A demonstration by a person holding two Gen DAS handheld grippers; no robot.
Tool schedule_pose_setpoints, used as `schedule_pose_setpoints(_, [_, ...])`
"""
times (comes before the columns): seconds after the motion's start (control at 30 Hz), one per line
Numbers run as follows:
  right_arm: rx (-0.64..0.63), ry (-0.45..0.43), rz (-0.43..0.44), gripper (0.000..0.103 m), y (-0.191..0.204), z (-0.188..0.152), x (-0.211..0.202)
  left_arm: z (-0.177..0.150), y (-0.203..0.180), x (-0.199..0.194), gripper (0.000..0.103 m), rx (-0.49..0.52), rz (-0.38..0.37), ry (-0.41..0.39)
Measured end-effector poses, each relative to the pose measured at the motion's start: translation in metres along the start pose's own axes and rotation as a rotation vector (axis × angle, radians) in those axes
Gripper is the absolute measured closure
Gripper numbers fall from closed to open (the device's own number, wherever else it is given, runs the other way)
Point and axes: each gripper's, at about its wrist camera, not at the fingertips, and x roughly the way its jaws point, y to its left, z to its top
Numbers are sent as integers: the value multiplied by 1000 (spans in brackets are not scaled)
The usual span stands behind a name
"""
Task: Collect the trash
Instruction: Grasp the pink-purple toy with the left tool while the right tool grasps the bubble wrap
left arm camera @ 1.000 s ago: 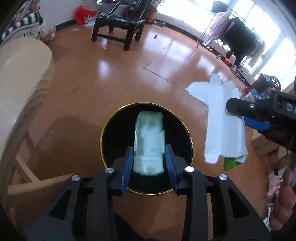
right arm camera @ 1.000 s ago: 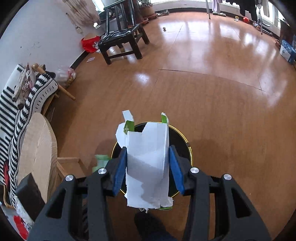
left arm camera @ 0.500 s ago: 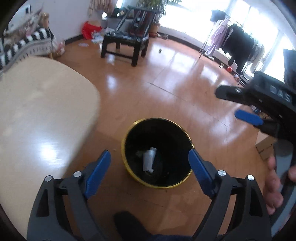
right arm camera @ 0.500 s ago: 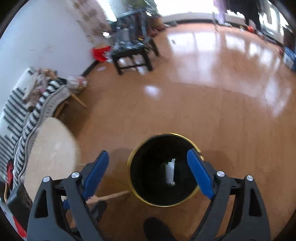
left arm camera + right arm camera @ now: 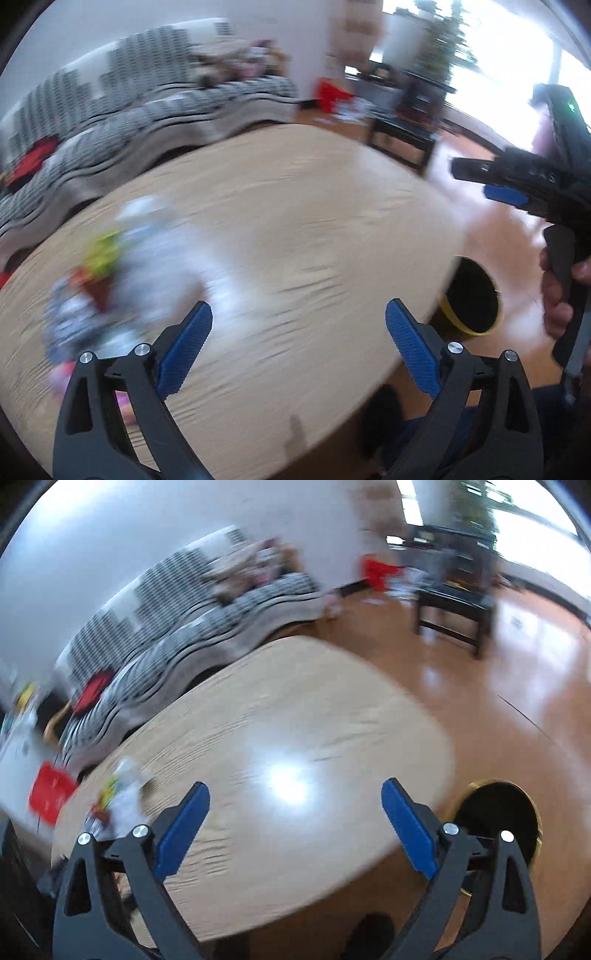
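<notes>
Left gripper [image 5: 298,325] and right gripper [image 5: 295,803]: jaws opening wide, nothing between the pads, both above the wooden table [image 5: 295,229]. Blurred trash pile [image 5: 110,273] on table's left part. Black bin [image 5: 495,814] on floor, beside table's right edge.

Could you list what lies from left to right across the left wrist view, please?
Blurred pile of trash → bare wooden table → black bin with a yellow rim → hand holding the right gripper.

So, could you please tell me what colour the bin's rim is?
Yellow-gold, around a black bin; the right wrist view shows it best.
</notes>
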Motion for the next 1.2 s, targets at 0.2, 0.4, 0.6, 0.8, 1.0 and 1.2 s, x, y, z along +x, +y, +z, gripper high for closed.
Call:
schedule_pose_setpoints(0.2, [-88, 103, 185, 12, 106, -10, 40, -40, 126, -33, 11, -143, 190, -23])
schedule_pose_setpoints(0.4, [-178, 196, 213, 12, 178, -32, 81, -70, 211, -39, 11, -338, 153, 32])
schedule_pose_setpoints(0.6, [-208, 243, 210, 12, 208, -41, 111, -82, 216, -31, 11, -329, 148, 57])
schedule_pose_setpoints(0.8, [-195, 277, 201, 12, 215, -40, 136, -96, 222, -15, 11, -317, 179, 111])
schedule_pose_setpoints(1.0, [-185, 328, 176, 12, 226, -42, 168, -95, 231, 1, 11, -357, 172, 138])
schedule_pose_setpoints(1.2, [-191, 380, 142, 15, 233, -47, 196, -96, 243, 20, 11, -439, 152, 178])
